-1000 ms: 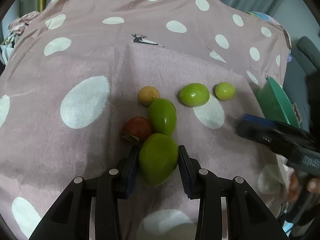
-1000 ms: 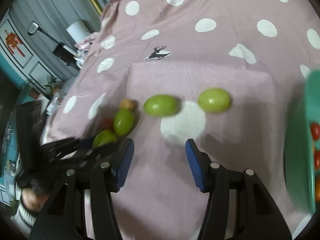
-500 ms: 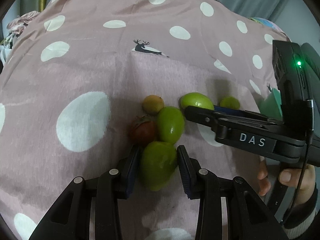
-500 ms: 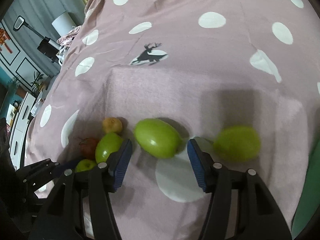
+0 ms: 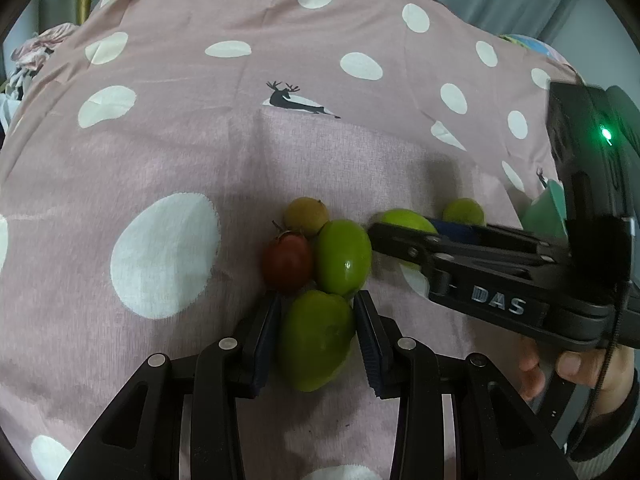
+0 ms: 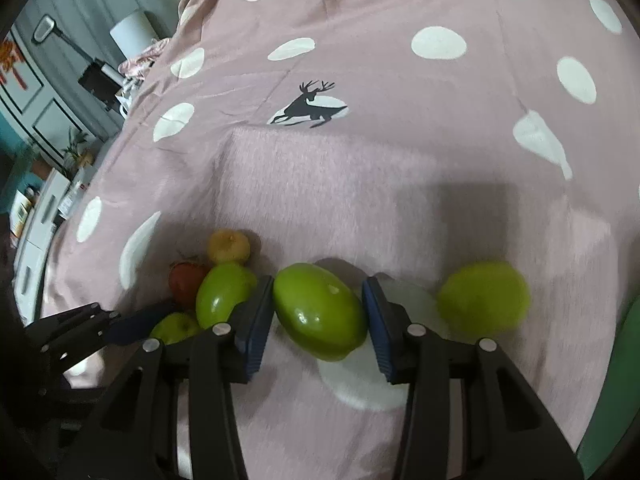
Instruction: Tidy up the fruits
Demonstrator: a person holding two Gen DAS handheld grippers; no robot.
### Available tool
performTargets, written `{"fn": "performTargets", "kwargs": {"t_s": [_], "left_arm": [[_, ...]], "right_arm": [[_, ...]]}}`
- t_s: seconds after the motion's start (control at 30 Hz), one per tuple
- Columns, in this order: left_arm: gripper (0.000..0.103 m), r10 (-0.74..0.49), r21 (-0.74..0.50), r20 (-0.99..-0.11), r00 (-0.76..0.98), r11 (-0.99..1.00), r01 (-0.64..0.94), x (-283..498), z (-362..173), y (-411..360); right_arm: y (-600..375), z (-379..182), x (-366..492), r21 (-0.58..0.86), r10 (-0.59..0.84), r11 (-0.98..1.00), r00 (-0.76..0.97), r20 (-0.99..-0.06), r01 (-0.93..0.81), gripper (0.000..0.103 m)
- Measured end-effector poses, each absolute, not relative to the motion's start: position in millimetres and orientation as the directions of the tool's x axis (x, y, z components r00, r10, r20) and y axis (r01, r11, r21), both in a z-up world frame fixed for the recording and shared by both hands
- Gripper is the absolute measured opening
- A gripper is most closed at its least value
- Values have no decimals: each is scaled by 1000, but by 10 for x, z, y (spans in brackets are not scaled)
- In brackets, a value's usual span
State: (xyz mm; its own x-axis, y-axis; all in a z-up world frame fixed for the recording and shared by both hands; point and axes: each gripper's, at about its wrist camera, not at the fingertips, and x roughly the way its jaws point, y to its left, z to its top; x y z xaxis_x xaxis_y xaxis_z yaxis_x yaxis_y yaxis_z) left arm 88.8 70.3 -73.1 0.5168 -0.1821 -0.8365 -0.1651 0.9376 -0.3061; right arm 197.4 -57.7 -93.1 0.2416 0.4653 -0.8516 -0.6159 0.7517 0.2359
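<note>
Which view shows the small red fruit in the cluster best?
The left wrist view: the small red fruit lies unobstructed, stem visible, touching a green oval fruit. In the right wrist view it is partly hidden behind that green fruit and slightly blurred.

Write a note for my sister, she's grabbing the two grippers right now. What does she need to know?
Left gripper: jaws closed on a green fruit resting on the dotted cloth.
Right gripper: jaws around another green fruit, contact unclear.
Waiting: red fruit, yellowish fruit, a green fruit in the cluster, and a round green one near the green bowl.
Done: nothing that shows. Left: move all six.
</note>
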Motion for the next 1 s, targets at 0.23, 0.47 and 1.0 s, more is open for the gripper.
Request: {"fn": "performTargets", "kwargs": {"t_s": [0.23,0.47,1.0], "left_arm": [[38,-174,-290,-834,524,946,-148,823,-664,652],[38,-166,-269,-835,525,955,-126,723,-599,516],[38,-141,-196,-810,570,980,-35,460,-200,22]], "right_arm": [[-899,-859,1735,328,533,733,204,-821,-596,44],[-1249,-778,1418,371,567,725,197,-800,-580,45],[-1806,-528,994,468,652,711,241,-719,-526,45]]}}
